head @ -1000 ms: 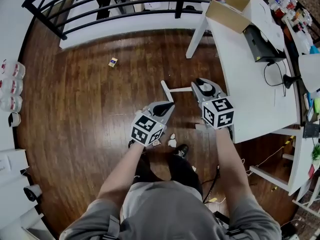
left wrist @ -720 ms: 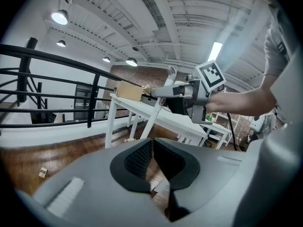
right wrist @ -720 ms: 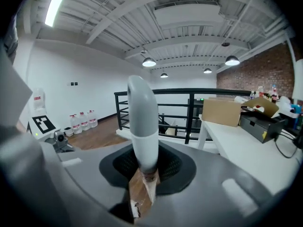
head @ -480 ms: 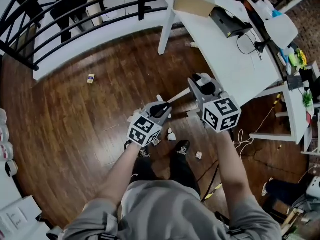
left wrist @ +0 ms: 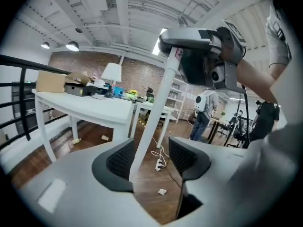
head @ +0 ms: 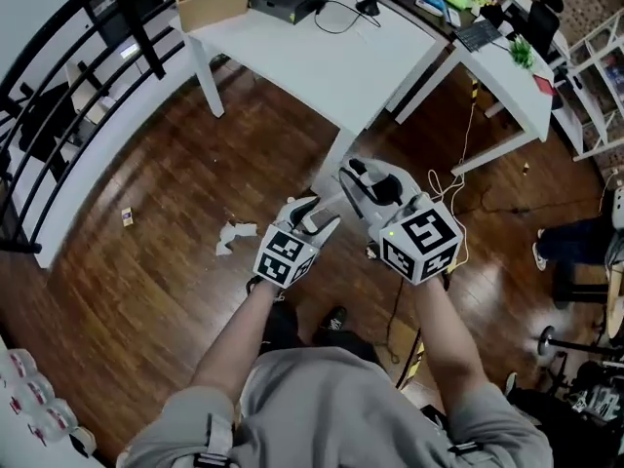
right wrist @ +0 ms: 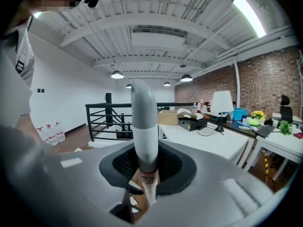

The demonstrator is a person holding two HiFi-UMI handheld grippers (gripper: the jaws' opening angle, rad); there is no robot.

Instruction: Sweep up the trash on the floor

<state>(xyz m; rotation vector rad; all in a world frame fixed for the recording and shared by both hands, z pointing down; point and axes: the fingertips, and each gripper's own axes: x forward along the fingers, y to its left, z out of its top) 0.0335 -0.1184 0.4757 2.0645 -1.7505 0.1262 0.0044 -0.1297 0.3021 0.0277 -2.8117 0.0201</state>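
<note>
A white broom handle (left wrist: pixel 154 117) runs up between the jaws of my left gripper (left wrist: pixel 152 157). Those jaws have just been opening; the handle leans near the left pad and the right pad stands off it. My right gripper (right wrist: pixel 147 162) is shut on the handle's grey top end (right wrist: pixel 144 122). In the head view both grippers are close together in front of the person, left gripper (head: pixel 314 217) and right gripper (head: pixel 363 185). Crumpled white paper (head: pixel 232 234) lies on the wooden floor to the left. A small yellow scrap (head: pixel 127 215) lies further left. The broom's head is hidden.
A long white table (head: pixel 322 37) with a cardboard box (head: pixel 210 3) stands ahead; one of its legs (head: pixel 336 159) is just beyond the grippers. A black railing (head: pixel 58 76) borders the left. A cable (head: pixel 458 178) and a power strip (left wrist: pixel 159 163) lie on the floor.
The head view has swung round, so the table now lies straight ahead. Both grippers moved with the handle. The left jaws have opened off the handle; the right gripper keeps its hold.
</note>
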